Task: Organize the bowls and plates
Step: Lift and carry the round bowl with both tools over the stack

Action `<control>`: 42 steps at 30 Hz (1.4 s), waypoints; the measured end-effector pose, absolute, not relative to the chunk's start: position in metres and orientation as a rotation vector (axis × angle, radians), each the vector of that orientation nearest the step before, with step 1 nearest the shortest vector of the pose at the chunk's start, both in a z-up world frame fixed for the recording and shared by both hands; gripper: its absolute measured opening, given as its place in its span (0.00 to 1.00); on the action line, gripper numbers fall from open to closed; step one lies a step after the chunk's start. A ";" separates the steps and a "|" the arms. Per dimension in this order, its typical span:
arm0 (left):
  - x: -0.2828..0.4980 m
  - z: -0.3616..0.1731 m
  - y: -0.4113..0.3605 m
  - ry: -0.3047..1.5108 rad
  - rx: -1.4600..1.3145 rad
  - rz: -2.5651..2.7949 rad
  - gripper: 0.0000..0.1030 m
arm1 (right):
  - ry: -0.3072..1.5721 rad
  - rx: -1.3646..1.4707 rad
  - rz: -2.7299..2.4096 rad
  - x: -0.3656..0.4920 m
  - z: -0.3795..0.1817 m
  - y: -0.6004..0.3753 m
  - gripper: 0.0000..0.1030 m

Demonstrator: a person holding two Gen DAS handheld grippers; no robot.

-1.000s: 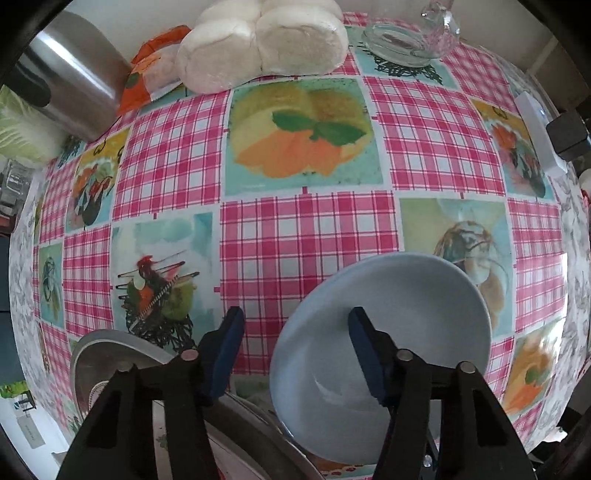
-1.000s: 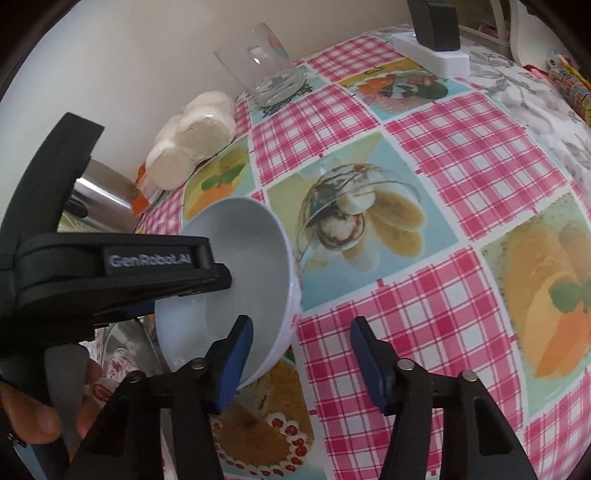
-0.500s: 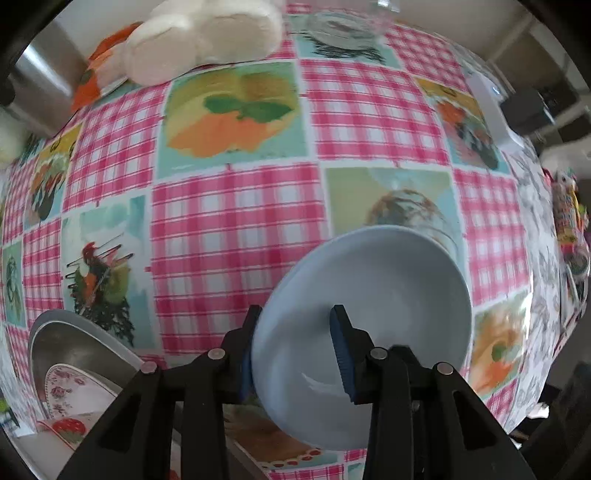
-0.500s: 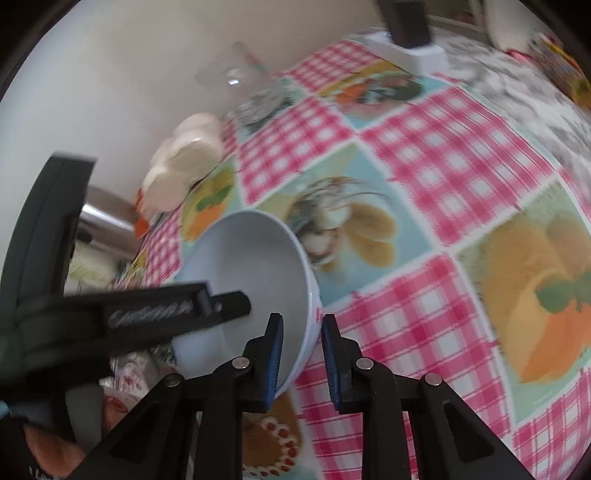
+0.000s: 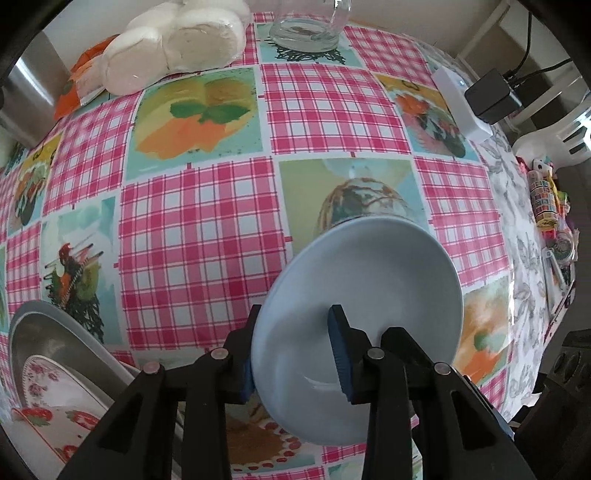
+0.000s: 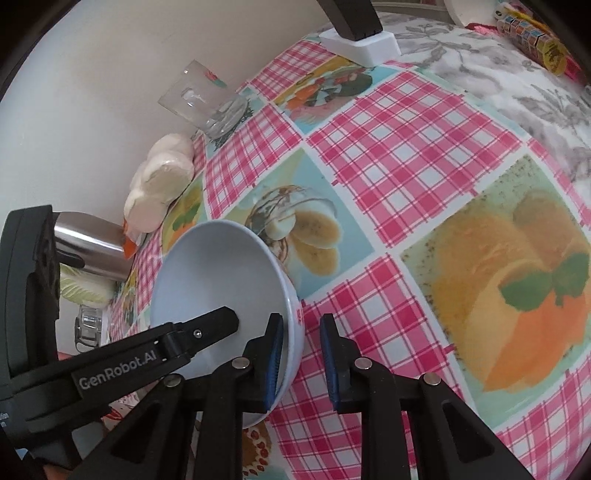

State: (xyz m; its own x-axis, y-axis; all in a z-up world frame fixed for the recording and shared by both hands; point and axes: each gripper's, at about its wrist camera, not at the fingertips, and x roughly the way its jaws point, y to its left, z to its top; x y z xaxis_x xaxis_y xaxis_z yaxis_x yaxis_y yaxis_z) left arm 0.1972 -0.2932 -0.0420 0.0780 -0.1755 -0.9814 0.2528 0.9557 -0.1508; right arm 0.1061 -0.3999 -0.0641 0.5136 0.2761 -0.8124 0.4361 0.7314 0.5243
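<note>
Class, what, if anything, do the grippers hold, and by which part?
The blue bowl, by its rim: right gripper on one side, left gripper, jaws closing, on another.

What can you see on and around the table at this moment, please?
bowl: one, pale blue, tilted over tablecloth
tablecloth: one, pink check, covering table
metal pan: one, grey, near left
patterned plates: two, white-red, at pan
glass: one, clear, far edge
wrapped buns: one pack, white, far left
steel container: one, silver, by buns
power strip: one, white, far right
left gripper: black-blue, jaws closing on bowl rim
right gripper: black-blue, shut on bowl rim
</note>
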 end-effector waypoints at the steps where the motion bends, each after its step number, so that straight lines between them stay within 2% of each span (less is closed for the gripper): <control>1: 0.196 -0.043 -0.293 1.456 0.061 -0.323 0.34 | 1.057 0.779 -0.111 0.105 -0.064 -0.401 0.22; 3: 0.193 -0.043 -0.295 1.447 0.066 -0.331 0.32 | 1.054 0.774 -0.114 0.101 -0.063 -0.405 0.22; 7: 0.182 -0.037 -0.296 1.427 0.057 -0.346 0.25 | 1.047 0.791 -0.106 0.096 -0.061 -0.406 0.12; 10: 0.175 -0.035 -0.291 1.428 0.023 -0.353 0.21 | 1.057 0.779 -0.116 0.092 -0.059 -0.406 0.12; 19: 0.157 0.003 -0.268 1.351 -0.019 -0.401 0.21 | 1.049 0.729 -0.126 0.084 -0.031 -0.398 0.12; 33: 0.145 0.099 -0.162 1.096 -0.189 -0.421 0.21 | 0.930 0.576 0.013 0.076 0.067 -0.323 0.14; 42: 0.117 0.116 -0.090 1.015 -0.308 -0.389 0.21 | 0.907 0.459 0.123 0.066 0.098 -0.251 0.15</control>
